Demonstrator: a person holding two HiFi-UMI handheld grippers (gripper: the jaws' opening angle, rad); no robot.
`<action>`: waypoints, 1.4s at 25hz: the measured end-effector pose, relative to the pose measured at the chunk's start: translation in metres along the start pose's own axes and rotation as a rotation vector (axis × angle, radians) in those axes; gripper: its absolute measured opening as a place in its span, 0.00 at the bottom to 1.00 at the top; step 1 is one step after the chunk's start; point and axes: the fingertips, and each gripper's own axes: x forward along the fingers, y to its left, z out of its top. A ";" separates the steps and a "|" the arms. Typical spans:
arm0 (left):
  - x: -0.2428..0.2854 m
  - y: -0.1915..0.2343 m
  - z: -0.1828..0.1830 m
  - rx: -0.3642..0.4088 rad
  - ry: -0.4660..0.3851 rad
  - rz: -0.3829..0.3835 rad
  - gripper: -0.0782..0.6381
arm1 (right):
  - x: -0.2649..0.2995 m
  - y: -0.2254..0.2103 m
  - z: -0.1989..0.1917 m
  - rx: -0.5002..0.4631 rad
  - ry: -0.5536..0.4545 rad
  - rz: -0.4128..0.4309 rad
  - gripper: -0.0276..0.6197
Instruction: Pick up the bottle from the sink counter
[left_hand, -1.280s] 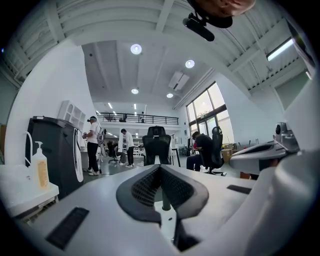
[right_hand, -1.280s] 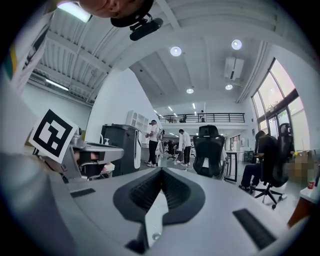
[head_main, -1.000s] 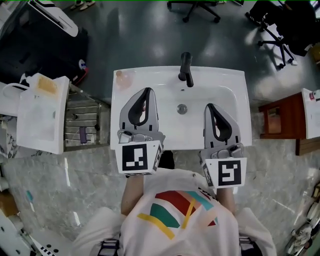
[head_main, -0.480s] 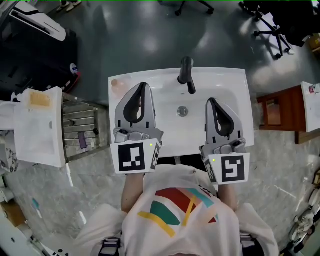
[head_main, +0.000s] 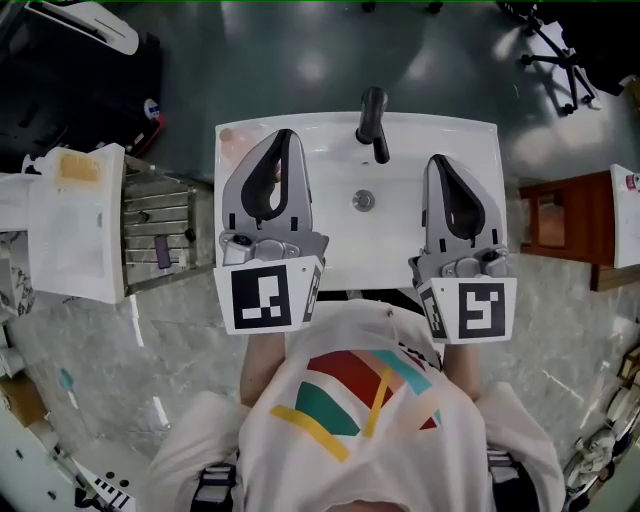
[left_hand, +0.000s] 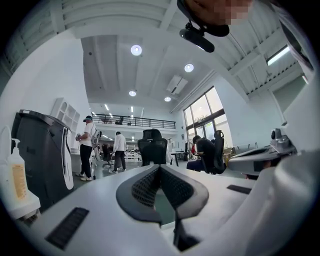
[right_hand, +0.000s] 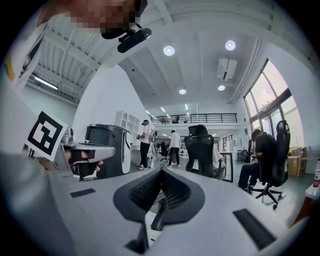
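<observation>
In the head view a small, clear pinkish bottle (head_main: 231, 139) stands on the back left corner of the white sink counter (head_main: 480, 140). My left gripper (head_main: 283, 134) reaches over the basin just right of it, apart from it, with jaws shut and nothing held. My right gripper (head_main: 437, 160) hovers over the basin's right side, also shut and empty. In the left gripper view the pads of the left gripper (left_hand: 160, 169) meet at the tip; the same shows for the right gripper (right_hand: 161, 172) in its own view. Neither gripper view shows the pinkish bottle.
A black faucet (head_main: 372, 122) rises at the sink's back middle, with the drain (head_main: 364, 200) below it. Left of the sink stand a metal rack (head_main: 165, 235) and a white unit carrying an orange-labelled pump bottle (head_main: 75, 166), seen too as pump bottle (left_hand: 15, 177). People and office chairs are farther off.
Both grippers have moved forward, farther over the basin toward the sink's back edge. The left tip now lies close beside the pinkish bottle. Jaws stay shut.
</observation>
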 end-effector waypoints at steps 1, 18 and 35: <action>0.000 -0.001 0.001 0.000 -0.004 0.005 0.13 | 0.000 0.000 0.000 0.002 -0.003 0.005 0.06; -0.015 0.025 -0.011 0.001 0.021 0.134 0.13 | 0.047 0.060 0.019 0.078 -0.075 0.352 0.14; -0.061 0.090 -0.069 -0.071 0.121 0.340 0.13 | 0.163 0.190 -0.051 0.009 0.109 0.673 0.55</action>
